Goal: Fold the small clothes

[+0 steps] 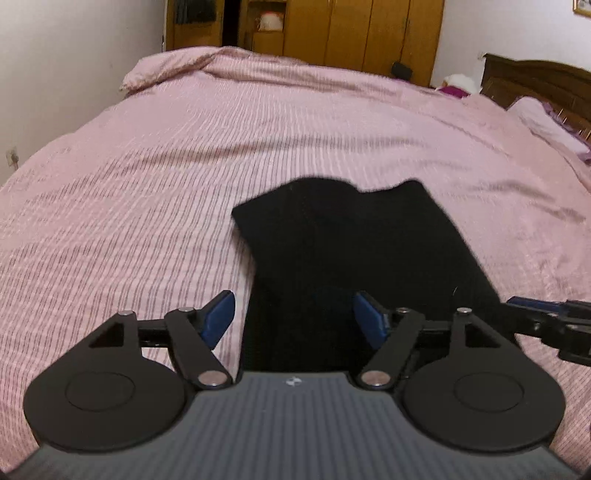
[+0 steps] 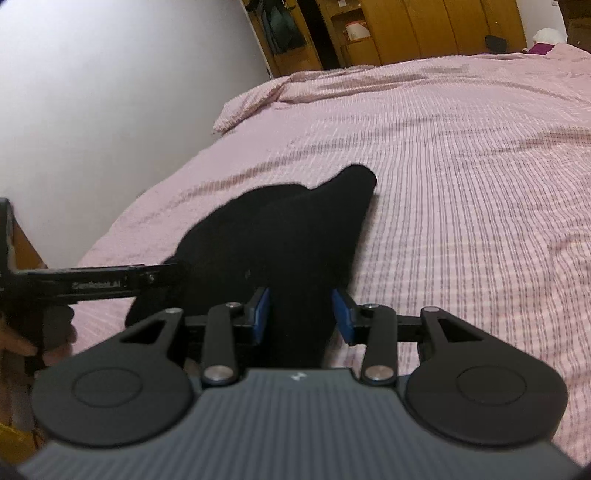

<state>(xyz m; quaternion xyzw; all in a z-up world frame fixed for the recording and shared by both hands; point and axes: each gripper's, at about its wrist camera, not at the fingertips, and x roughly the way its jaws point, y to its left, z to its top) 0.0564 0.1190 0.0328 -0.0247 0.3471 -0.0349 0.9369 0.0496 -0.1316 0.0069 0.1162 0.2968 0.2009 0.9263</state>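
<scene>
A small black garment (image 1: 354, 251) lies on the pink bed cover, its far edge lifted and bunched. It also shows in the right wrist view (image 2: 273, 229). My left gripper (image 1: 293, 319) is open, its blue pads astride the garment's near left edge. My right gripper (image 2: 301, 315) is open, with the near end of the garment between its blue pads. The right gripper's tip shows at the right edge of the left wrist view (image 1: 546, 317). The left gripper's arm shows at the left of the right wrist view (image 2: 92, 284).
The pink striped bed cover (image 1: 221, 147) fills both views. A folded-back quilt edge (image 1: 166, 70) lies at the far left corner. Wooden wardrobes (image 1: 369, 29) stand beyond the bed, a headboard (image 1: 535, 81) and pillow at the right. A white wall (image 2: 110, 92) runs along the left.
</scene>
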